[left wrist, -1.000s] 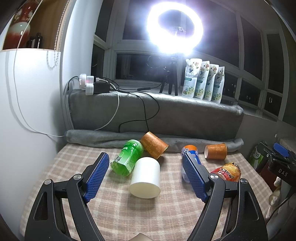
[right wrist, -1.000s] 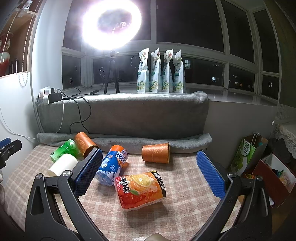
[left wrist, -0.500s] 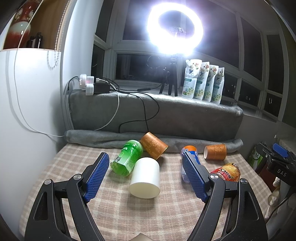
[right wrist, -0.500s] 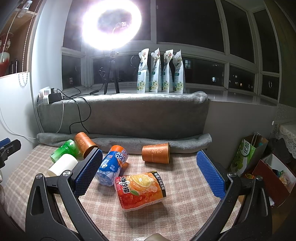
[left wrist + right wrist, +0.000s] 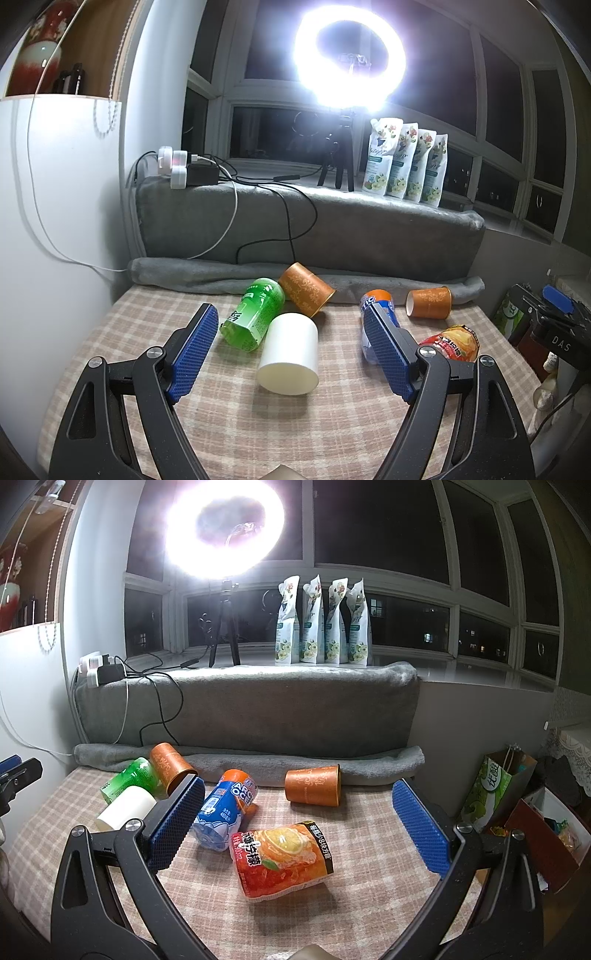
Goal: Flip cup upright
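White cup point(image 5: 290, 353) on its side between open left gripper point(image 5: 291, 350) fingers

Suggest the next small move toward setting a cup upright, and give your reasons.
Probably ease the left hand-held gripper forward and down around the white cup. That cup lies on its side on the checked cloth, directly between the open jaws, untouched, while both orange cups sit farther back.

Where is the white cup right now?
Left wrist view: white cup lies on its side between the open left tongs, touching the green bottle.
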Tool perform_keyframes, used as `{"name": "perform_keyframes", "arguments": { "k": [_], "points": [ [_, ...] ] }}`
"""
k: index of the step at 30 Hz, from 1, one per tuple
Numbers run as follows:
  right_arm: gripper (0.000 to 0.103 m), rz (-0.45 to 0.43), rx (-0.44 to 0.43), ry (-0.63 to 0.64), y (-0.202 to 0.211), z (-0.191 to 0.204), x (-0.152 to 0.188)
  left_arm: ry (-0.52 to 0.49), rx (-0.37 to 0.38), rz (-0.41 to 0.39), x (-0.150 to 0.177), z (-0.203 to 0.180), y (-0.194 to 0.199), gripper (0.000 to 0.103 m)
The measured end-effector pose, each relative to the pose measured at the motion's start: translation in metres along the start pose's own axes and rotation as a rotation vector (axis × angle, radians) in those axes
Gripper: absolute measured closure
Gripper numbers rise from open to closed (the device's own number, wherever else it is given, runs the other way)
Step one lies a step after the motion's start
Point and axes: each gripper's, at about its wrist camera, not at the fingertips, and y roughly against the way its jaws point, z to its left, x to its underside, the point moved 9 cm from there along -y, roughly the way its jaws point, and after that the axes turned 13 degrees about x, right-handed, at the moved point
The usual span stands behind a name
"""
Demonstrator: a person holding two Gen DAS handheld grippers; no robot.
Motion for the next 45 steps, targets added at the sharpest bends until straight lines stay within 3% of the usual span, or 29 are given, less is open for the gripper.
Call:
{"name": "perform_keyframes", "arguments": {
  "k": [19, 27, 36, 45],
  "points": [
    [0.0, 0.0, -0.014, 0.022, -0.003, 0.007, 0.0, 0.005, 0.008, 0.007, 0.003, 0.0, -0.002, 0.022],
    [0.0, 0.013, -0.048, 0.056, -0.015, 0.029, -0.005, 0.012, 0.013, 0.023, 0.007, 0.005, -0.01, 0.022],
    [0.0, 0.113, -0.208, 0.133, -0.045, 0.072, -0.012, 0.05, 0.003, 0.066, 0.021, 0.027, -0.018, 0.022],
    [0.0, 0.275, -0.373, 0.292, -0.096, 0.153, -0.021, 0.078, -0.042, 0.114, 0.042, 0.056, -0.02, 0.022]
  ]
}}
